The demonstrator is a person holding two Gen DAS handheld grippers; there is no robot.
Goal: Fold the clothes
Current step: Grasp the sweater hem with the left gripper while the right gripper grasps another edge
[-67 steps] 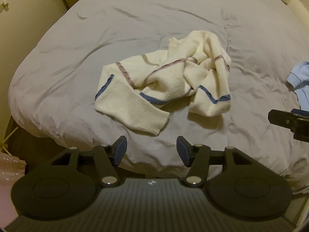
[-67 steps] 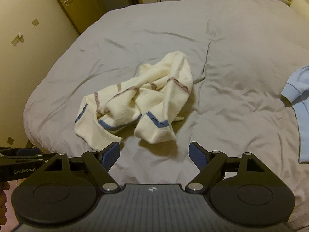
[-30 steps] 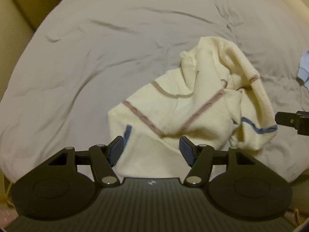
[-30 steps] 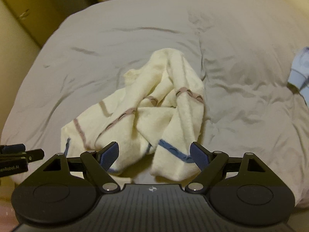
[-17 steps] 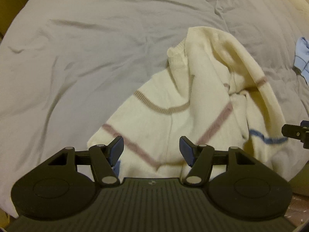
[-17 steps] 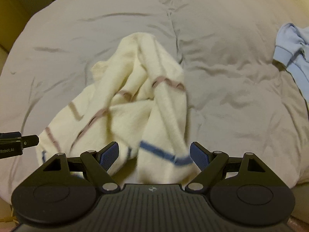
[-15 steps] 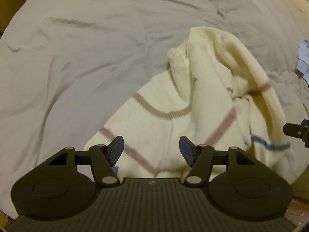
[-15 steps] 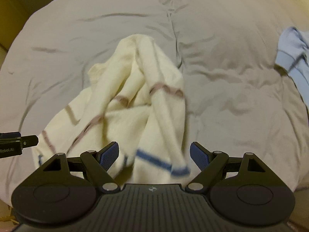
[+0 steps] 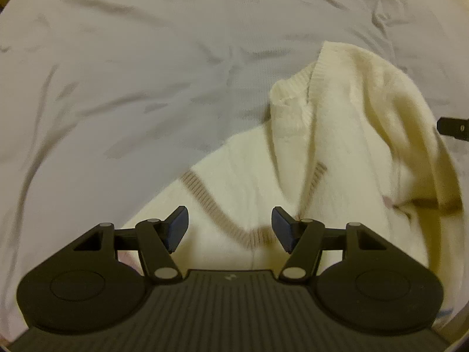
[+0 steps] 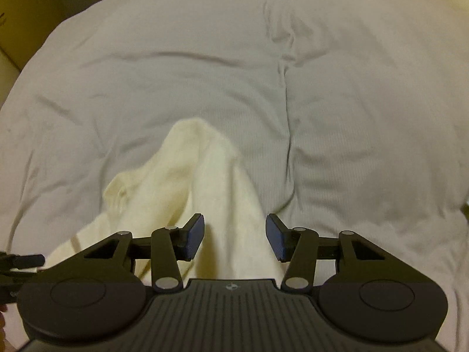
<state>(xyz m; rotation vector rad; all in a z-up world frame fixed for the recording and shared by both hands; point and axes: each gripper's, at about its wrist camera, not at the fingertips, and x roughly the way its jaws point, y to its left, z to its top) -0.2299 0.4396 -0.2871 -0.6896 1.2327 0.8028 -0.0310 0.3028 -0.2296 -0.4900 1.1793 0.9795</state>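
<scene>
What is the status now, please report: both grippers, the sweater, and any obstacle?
Left gripper open above the cream sweater, gripping nothing. Right gripper closing, a sweater fold between its jaws, not yet pinched. Sweater crumpled on the grey bedcover. No obstacle seen.

Cream knitted sweater (image 9: pixel 337 135), lower right of the left wrist frame, crossed by a tan stripe (image 9: pixel 205 196); a pinkish mark at its right fold. Pale grey duvet (image 9: pixel 132 73) fills the remainder. Both grippers are black with dark blue pads (image 10: pixel 195 237).

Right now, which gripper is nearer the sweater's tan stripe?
Left. The left gripper hangs directly over the tan stripe; the right gripper, jaws closing, straddles a plain fold.
</scene>
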